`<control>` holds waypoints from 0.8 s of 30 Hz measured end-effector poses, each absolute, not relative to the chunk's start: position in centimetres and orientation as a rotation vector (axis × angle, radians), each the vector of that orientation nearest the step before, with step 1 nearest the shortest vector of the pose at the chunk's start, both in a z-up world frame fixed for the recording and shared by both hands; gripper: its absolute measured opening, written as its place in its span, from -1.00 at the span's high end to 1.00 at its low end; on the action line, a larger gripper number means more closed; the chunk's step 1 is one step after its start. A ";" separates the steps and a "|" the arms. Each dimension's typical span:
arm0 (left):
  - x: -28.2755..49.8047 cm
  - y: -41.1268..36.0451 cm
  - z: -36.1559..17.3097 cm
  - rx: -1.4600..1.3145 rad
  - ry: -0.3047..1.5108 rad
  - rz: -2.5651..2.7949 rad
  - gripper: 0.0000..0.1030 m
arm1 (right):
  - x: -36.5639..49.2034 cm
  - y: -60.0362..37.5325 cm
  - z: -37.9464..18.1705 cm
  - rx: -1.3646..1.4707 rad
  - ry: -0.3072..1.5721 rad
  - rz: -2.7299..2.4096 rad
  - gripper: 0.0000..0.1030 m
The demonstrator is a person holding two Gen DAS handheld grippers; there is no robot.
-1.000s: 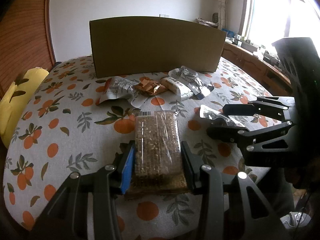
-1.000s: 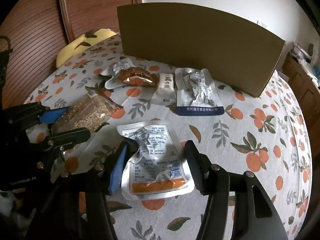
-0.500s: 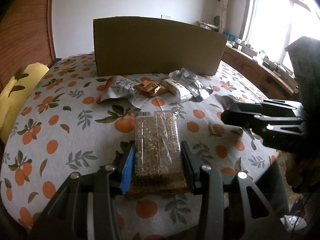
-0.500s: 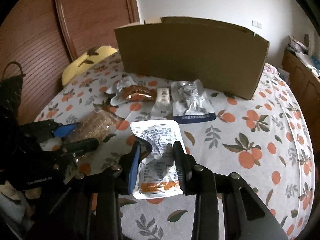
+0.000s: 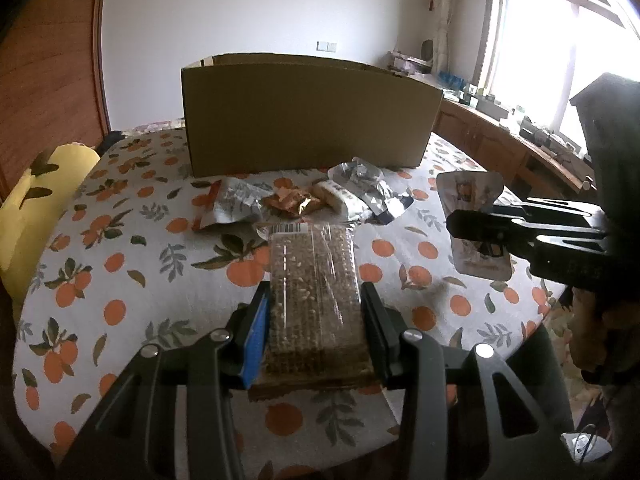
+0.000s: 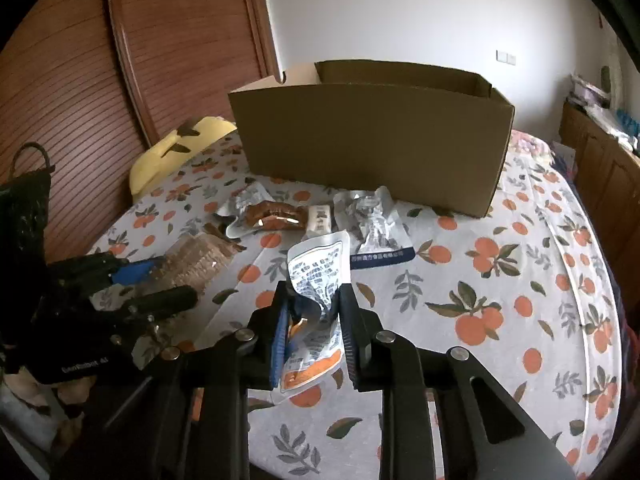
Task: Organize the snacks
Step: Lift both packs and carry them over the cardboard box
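Above table (image 6: 520, 264) | right gripper (image 6: 313, 320): crumpled white pouch (image 6: 318, 268), orange-banded

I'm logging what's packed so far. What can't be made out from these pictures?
- Cardboard box contents: front wall hides the floor in both views.
- White pouch lower half: right wrist view, right tool covers it; print too small to read.
- Sesame bar pack sides: left wrist view, left tool pads cover them.

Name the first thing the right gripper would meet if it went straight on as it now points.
Probably the silver pouch with the blue band lying ahead of the right gripper, which holds a white pouch. If it clears that, the cardboard box; height is unclear.
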State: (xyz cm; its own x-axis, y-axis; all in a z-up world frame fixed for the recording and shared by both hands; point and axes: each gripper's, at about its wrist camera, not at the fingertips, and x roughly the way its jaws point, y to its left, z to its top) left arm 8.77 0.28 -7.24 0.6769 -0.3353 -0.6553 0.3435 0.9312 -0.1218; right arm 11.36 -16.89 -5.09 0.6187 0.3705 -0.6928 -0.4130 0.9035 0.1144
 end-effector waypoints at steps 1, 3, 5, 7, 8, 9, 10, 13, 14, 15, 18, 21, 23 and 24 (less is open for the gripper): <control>8.8 0.3 -7.1 0.011 0.731 -0.381 0.18 | 11.3 -17.0 -5.0 -0.057 0.779 0.449 0.58; 8.8 0.4 -7.0 0.010 0.728 -0.381 0.18 | 11.1 -17.1 -4.6 -0.061 0.763 0.443 0.58; 8.6 0.3 -6.7 0.012 0.725 -0.381 0.18 | 10.9 -17.2 -4.1 -0.060 0.745 0.437 0.58; 8.6 0.2 -6.5 0.014 0.721 -0.381 0.18 | 10.8 -17.4 -3.6 -0.055 0.734 0.438 0.58; 8.6 0.2 -6.3 0.015 0.717 -0.382 0.18 | 10.8 -17.5 -3.4 -0.056 0.730 0.438 0.58; 8.6 0.2 -6.1 0.016 0.713 -0.383 0.18 | 10.8 -17.5 -3.1 -0.058 0.726 0.439 0.58; 8.5 0.2 -5.8 0.018 0.707 -0.382 0.18 | 10.8 -17.6 -2.9 -0.057 0.722 0.438 0.58; 8.6 0.2 -4.6 0.022 0.684 -0.383 0.18 | 10.8 -17.9 -2.2 -0.053 0.713 0.444 0.58; 8.6 0.2 -4.3 0.025 0.677 -0.382 0.18 | 10.9 -18.0 -2.0 -0.055 0.710 0.445 0.58; 8.7 0.2 -3.9 0.028 0.670 -0.382 0.18 | 11.0 -18.1 -1.8 -0.059 0.706 0.444 0.58; 9.3 0.1 -2.7 0.037 0.649 -0.385 0.18 | 11.4 -18.4 -1.3 -0.062 0.701 0.443 0.58; 10.1 0.0 -1.7 0.049 0.630 -0.389 0.18 | 11.9 -18.9 -1.0 -0.063 0.701 0.441 0.58; 10.6 0.0 -1.1 0.054 0.617 -0.393 0.18 | 12.2 -19.2 -0.8 -0.072 0.700 0.435 0.58; 10.9 -0.1 -0.8 0.055 0.611 -0.395 0.18 | 12.4 -19.4 -0.7 -0.073 0.697 0.430 0.58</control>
State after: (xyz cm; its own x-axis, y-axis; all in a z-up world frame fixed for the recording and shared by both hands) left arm 10.88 -0.08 -0.75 0.7467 -0.3447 -0.5688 0.3771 0.9239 -0.0649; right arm 12.35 -19.36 -0.69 0.6828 0.3594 -0.6361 -0.4076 0.9100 0.0766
